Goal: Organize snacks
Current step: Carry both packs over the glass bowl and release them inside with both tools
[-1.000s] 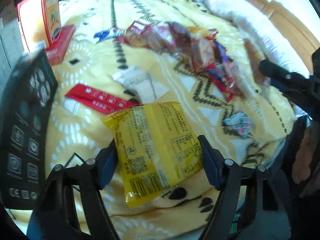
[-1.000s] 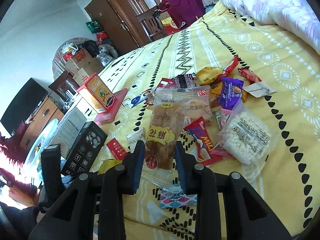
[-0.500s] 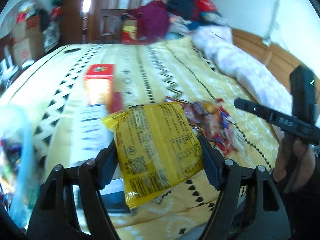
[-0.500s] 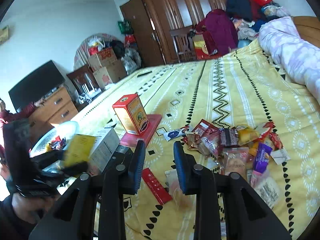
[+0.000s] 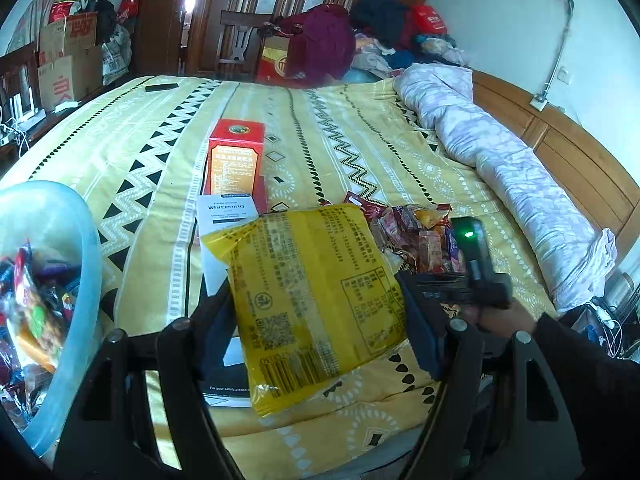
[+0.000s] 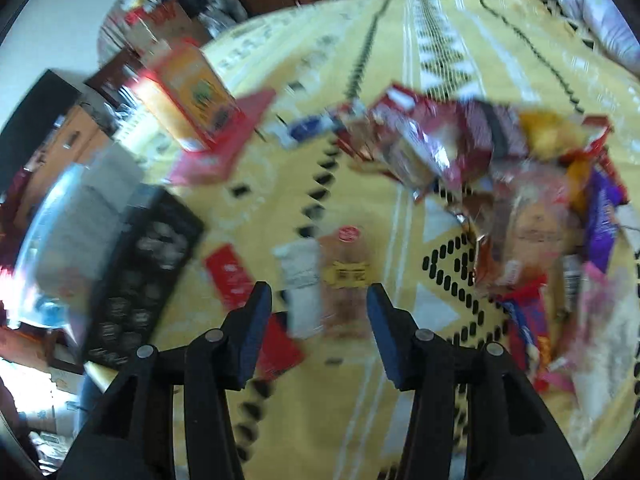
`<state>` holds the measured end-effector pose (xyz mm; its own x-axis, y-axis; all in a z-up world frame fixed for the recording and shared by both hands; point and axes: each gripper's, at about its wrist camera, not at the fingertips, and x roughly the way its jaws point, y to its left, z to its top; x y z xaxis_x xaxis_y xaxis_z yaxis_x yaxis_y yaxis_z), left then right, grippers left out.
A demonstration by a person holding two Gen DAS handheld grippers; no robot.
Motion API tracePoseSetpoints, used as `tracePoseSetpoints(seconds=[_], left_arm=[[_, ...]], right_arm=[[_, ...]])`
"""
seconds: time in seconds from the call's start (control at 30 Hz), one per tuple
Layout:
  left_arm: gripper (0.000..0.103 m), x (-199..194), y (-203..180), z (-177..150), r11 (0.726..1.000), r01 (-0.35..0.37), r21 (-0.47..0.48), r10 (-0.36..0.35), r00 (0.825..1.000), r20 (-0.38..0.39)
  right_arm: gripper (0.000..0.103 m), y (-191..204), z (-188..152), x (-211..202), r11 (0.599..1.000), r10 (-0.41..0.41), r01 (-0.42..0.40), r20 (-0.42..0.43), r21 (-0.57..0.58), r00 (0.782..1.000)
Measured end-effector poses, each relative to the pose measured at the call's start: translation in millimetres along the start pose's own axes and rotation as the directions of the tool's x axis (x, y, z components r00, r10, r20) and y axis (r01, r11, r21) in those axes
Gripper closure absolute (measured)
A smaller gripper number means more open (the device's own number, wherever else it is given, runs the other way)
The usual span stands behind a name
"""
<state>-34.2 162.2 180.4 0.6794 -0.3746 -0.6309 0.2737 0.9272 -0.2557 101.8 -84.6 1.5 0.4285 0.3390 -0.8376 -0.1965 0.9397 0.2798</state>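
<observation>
My left gripper (image 5: 316,308) is shut on a yellow snack packet (image 5: 312,292) and holds it up over the near edge of the bed. A pale blue basin (image 5: 86,264) with several snacks in it stands just to its left. In the blurred right wrist view, my right gripper (image 6: 318,292) points down at the bed with its jaws opening and nothing pressed between them. A clear packet of brown twists (image 6: 346,280) lies on the bedspread under the gap. The snack pile (image 6: 520,200) lies to the right, and shows as the snack pile (image 5: 416,236) in the left wrist view.
An orange-red box (image 5: 236,160) stands on the yellow bedspread (image 5: 160,152) behind a white carton (image 5: 228,208). A black box (image 6: 140,276), a red sachet (image 6: 228,276) and a white sachet (image 6: 298,268) lie left of the twists. A rolled quilt (image 5: 500,168) lines the right side. A hand (image 5: 504,316) holds the other gripper.
The left gripper has lifted the yellow packet off the bed and swung left, bringing the basin into view. The right gripper's jaws have widened and it has tipped down over the twist packet.
</observation>
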Motion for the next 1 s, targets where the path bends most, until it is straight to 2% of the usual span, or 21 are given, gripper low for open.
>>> tracePoseSetpoints(seconds=[0.07, 0.13, 0.2, 0.33, 0.4, 0.53, 0.57, 0.63, 0.7, 0.8, 0.87, 1.0], left_arm=[[0.028, 1, 1, 0, 1.000, -0.003, 0.003, 0.003, 1.000, -0.005], [0.028, 3, 3, 1, 1.000, -0.002, 0.000, 0.002, 1.000, -0.008], [0.028, 2, 5, 2, 1.000, -0.003, -0.004, 0.003, 1.000, -0.001], [0.028, -11, 15, 6, 1.000, -0.017, -0.019, 0.017, 0.999, 0.045], [0.028, -22, 26, 11, 0.999, -0.028, -0.039, 0.031, 0.997, 0.073], [0.028, -51, 59, 20, 0.992, -0.095, -0.082, 0.106, 0.985, 0.133], [0.028, -58, 68, 21, 0.988, -0.120, -0.093, 0.132, 0.980, 0.146], [0.028, -76, 90, 24, 0.977, -0.171, -0.124, 0.191, 0.966, 0.174], [0.028, -96, 115, 24, 0.958, -0.237, -0.161, 0.266, 0.944, 0.195], [0.028, -119, 155, 21, 0.918, -0.319, -0.235, 0.366, 0.909, 0.198], [0.028, -132, 178, 16, 0.880, -0.387, -0.276, 0.443, 0.877, 0.185], [0.028, -139, 206, 7, 0.828, -0.461, -0.318, 0.522, 0.841, 0.140]], right_arm=[[0.050, -8, 0, 18, 1.000, -0.009, 0.010, -0.032, 0.016, 0.999], [0.066, -10, -2, 24, 1.000, -0.023, 0.024, -0.039, 0.004, 0.999], [0.067, -8, -5, 15, 0.999, -0.035, 0.035, -0.006, -0.007, 0.999], [0.067, 6, -2, -27, 0.999, -0.046, 0.047, 0.106, -0.014, 0.993], [0.067, 25, 9, -61, 0.998, -0.032, 0.040, 0.188, -0.040, 0.982], [0.067, 86, 38, -118, 0.990, 0.048, -0.002, 0.319, -0.142, 0.946], [0.067, 110, 46, -132, 0.983, 0.090, -0.027, 0.348, -0.182, 0.933], [0.067, 148, 59, -145, 0.968, 0.165, -0.079, 0.369, -0.239, 0.915], [0.067, 190, 69, -151, 0.944, 0.251, -0.147, 0.358, -0.295, 0.899], [0.067, 255, 78, -142, 0.896, 0.367, -0.248, 0.299, -0.368, 0.881], [0.067, 299, 81, -133, 0.860, 0.416, -0.288, 0.252, -0.421, 0.874], [0.067, 370, 73, -111, 0.801, 0.474, -0.349, 0.159, -0.487, 0.866]])
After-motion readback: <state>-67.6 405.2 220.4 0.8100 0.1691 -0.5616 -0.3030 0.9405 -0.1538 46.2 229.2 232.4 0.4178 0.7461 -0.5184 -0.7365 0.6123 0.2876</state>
